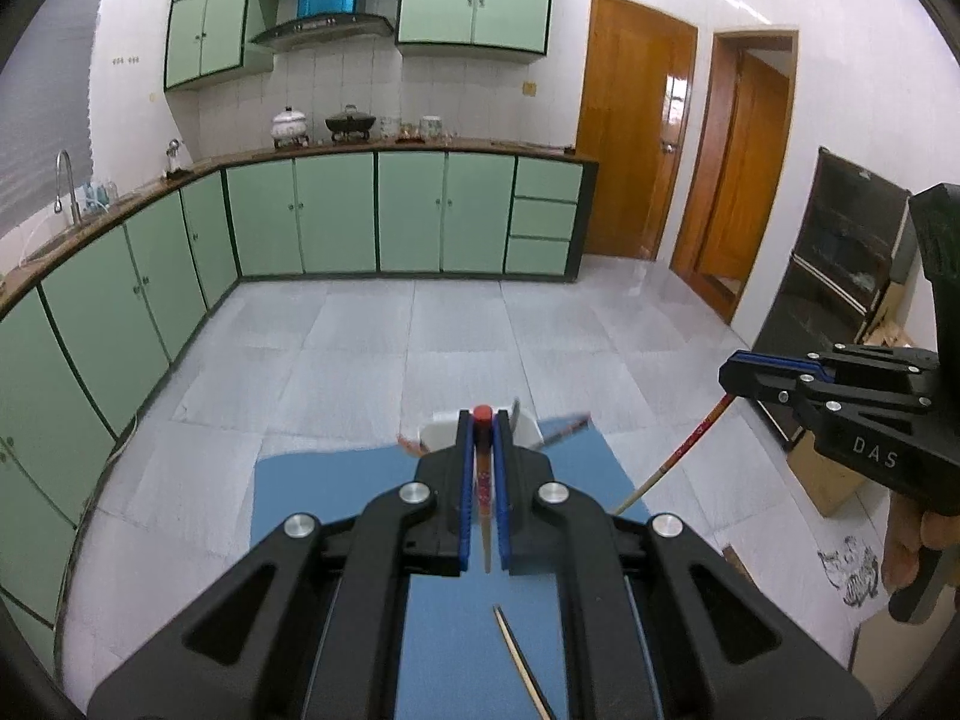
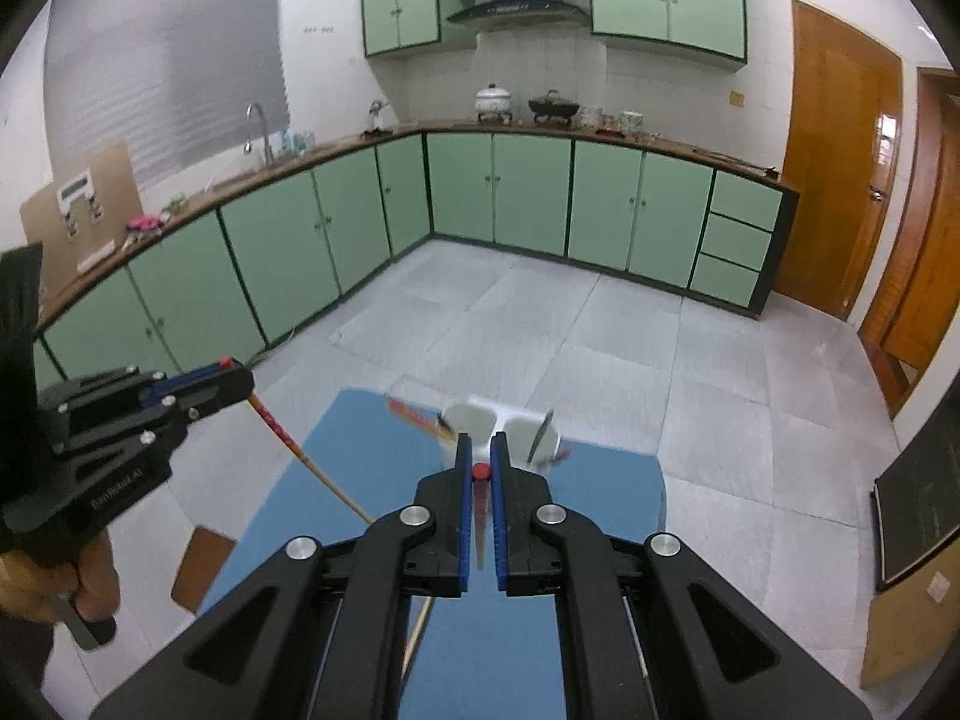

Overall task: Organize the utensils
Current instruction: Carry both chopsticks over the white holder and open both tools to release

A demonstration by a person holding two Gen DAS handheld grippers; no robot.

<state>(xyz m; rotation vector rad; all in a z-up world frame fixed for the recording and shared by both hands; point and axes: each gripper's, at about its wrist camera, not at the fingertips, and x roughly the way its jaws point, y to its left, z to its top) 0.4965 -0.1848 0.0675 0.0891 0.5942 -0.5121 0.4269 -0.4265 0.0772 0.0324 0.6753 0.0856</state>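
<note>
My left wrist camera sits right behind my left gripper (image 1: 483, 420), looking forward and down over the blue rectangular mat (image 1: 336, 492) toward the green-fronted kitchen cabinets (image 1: 336, 216). Right wrist camera: same setup behind my right gripper (image 2: 480, 444), angled down at the mat (image 2: 360, 420), cabinets (image 2: 528, 186) beyond. Both close above the mat. Shared: mat, white two-cup plastic holder (image 1: 441, 429) (image 2: 474, 417), cabinets, and each view catches the other gripper (image 1: 738, 369) (image 2: 237, 375) at its edge.

Pale green cabinets (image 2: 528, 192) line two white-tiled walls under a brown counter (image 1: 420, 147). The floor (image 1: 420, 330) has grey tiles. Two wooden doors (image 1: 636, 144) stand at right.
</note>
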